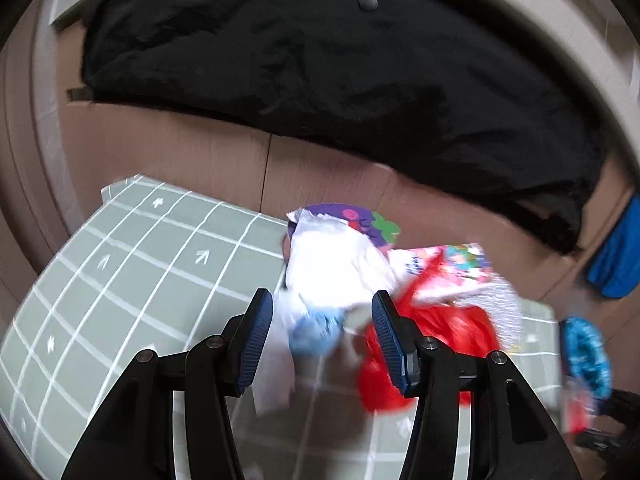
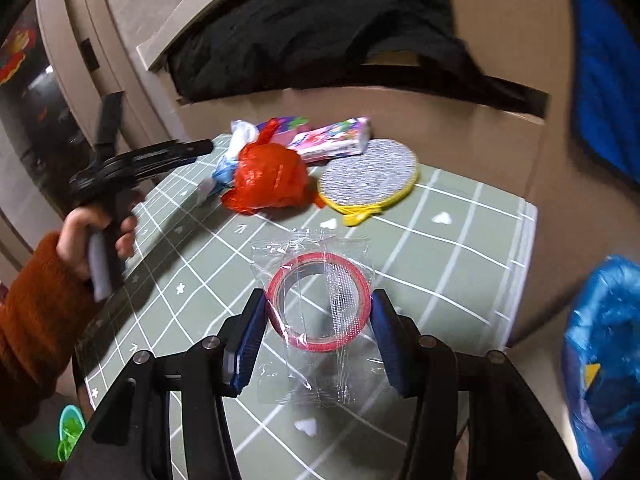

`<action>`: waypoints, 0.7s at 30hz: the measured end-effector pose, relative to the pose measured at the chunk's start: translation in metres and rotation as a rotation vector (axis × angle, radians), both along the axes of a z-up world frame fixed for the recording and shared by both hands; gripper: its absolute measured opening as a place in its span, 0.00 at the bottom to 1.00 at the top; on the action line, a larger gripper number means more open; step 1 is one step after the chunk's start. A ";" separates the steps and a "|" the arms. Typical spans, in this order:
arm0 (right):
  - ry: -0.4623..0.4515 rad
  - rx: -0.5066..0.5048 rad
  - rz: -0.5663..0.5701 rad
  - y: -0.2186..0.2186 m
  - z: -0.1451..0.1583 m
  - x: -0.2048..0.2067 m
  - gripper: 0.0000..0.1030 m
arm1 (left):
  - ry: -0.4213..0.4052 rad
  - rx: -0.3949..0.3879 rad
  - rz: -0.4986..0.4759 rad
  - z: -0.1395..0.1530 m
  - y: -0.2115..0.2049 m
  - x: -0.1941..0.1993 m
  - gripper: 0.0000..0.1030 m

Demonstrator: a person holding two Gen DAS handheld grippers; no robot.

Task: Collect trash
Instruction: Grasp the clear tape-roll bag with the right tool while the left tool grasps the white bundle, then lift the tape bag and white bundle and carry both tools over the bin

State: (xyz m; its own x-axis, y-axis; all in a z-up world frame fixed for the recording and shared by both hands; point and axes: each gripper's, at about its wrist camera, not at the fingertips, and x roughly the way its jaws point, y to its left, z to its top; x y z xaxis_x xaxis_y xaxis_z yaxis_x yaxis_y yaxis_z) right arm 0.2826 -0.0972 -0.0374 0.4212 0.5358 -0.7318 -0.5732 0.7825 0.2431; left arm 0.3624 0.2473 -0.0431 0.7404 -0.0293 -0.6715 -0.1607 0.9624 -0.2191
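Observation:
In the left wrist view my left gripper (image 1: pixel 322 312) is open around a crumpled white and blue wrapper (image 1: pixel 332 276) on the green checked mat (image 1: pixel 132 272). A red plastic bag (image 1: pixel 440 332) lies just right of it. In the right wrist view my right gripper (image 2: pixel 318 316) stands with its pads either side of a red tape roll in a clear wrapper (image 2: pixel 320 300); I cannot tell whether they press on it. The left gripper (image 2: pixel 200 148) shows there at the far left, by the white wrapper (image 2: pixel 236 148) and red bag (image 2: pixel 268 176).
A colourful pink box (image 2: pixel 336 140) and a round grey pad with a yellow rim (image 2: pixel 368 176) lie at the back of the mat. A black cloth (image 1: pixel 340 72) drapes over a cardboard box behind. A blue plastic bag (image 2: pixel 604 348) hangs at the right.

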 end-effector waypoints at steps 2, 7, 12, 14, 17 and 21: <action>-0.005 -0.001 -0.007 -0.004 0.000 0.001 0.47 | 0.060 0.091 0.020 -0.009 -0.006 0.019 0.51; 0.005 0.011 -0.015 -0.014 0.000 0.000 0.48 | 0.121 0.030 0.031 -0.026 -0.007 0.039 0.51; 0.017 0.031 -0.020 -0.017 -0.002 -0.001 0.48 | 0.122 -0.046 0.081 -0.029 0.000 0.033 0.38; 0.016 0.039 -0.013 -0.017 -0.002 -0.003 0.48 | 0.109 -0.025 0.089 -0.024 -0.002 0.024 0.36; 0.015 0.043 -0.011 -0.017 -0.002 -0.004 0.48 | 0.077 -0.048 0.078 -0.014 -0.008 0.001 0.35; 0.016 0.054 -0.011 -0.018 -0.001 -0.006 0.48 | 0.033 -0.045 0.056 0.005 -0.022 -0.034 0.35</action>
State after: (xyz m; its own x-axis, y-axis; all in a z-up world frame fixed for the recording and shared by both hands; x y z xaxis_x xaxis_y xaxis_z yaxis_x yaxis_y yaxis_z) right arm 0.2765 -0.1155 -0.0381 0.4157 0.5704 -0.7084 -0.5606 0.7740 0.2942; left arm 0.3289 0.2249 -0.0377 0.7191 -0.0198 -0.6946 -0.2214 0.9410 -0.2561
